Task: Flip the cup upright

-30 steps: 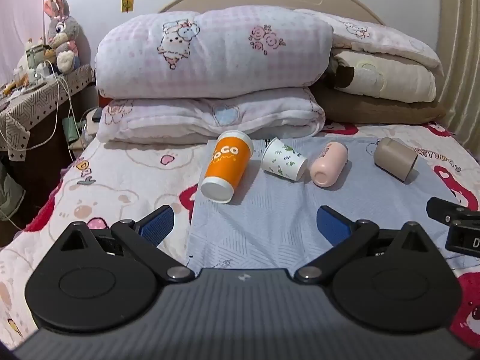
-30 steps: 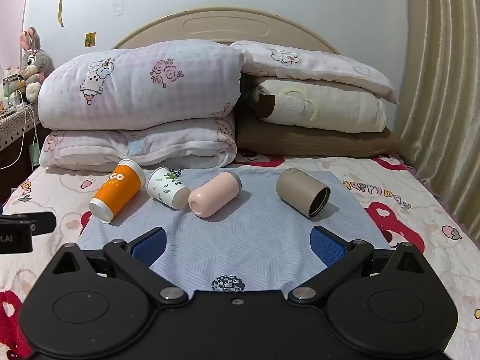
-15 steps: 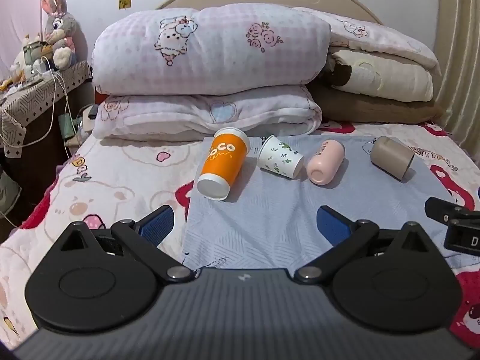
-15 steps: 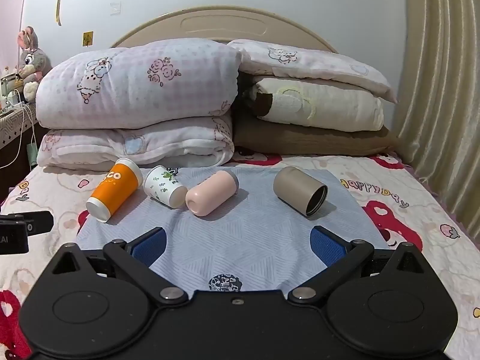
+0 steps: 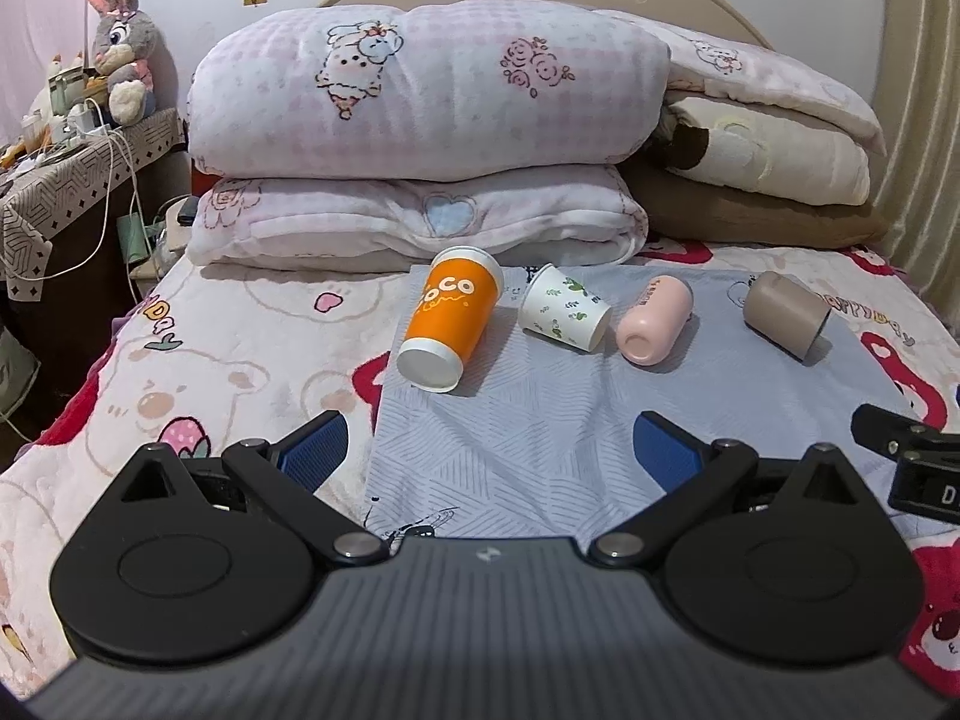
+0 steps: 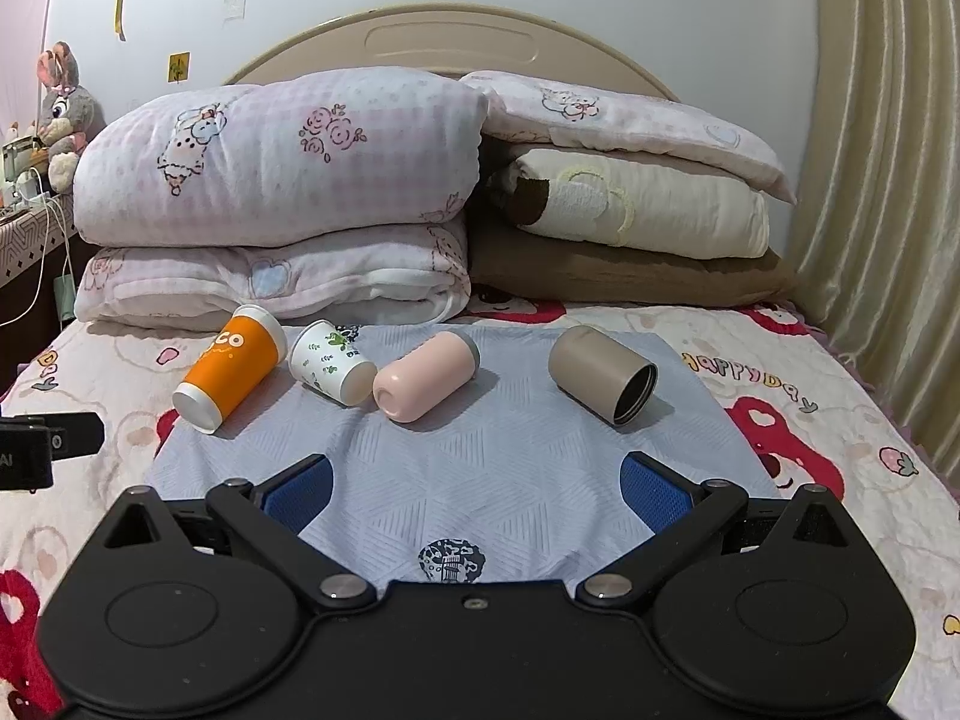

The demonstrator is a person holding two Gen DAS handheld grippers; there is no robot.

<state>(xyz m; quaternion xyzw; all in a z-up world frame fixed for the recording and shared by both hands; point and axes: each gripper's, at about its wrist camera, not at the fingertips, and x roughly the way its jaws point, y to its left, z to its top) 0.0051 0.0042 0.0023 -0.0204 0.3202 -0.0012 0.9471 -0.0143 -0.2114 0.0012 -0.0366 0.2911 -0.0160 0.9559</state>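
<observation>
Cups all on their sides on the grey cloth (image 6: pixel 456 468), none gripped. Left gripper (image 5: pixel 489 450): jaws wide, empty, short of the orange cup (image 5: pixel 451 317). Right gripper (image 6: pixel 474 489): jaws wide, empty, between the pink cup (image 6: pixel 423 377) and tan cup (image 6: pixel 600 373), well back. White cup (image 6: pixel 331 361) lies between orange and pink. Judgement: straddle one body mid-length, close gently, tip base down. Both grippers held low, level, pointing at the pillows (image 6: pixel 282 192)

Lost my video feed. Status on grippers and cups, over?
Left gripper and right gripper open, empty, short of the cups. Orange, white, pink, tan cups all on their sides. Nothing in the way.
</observation>
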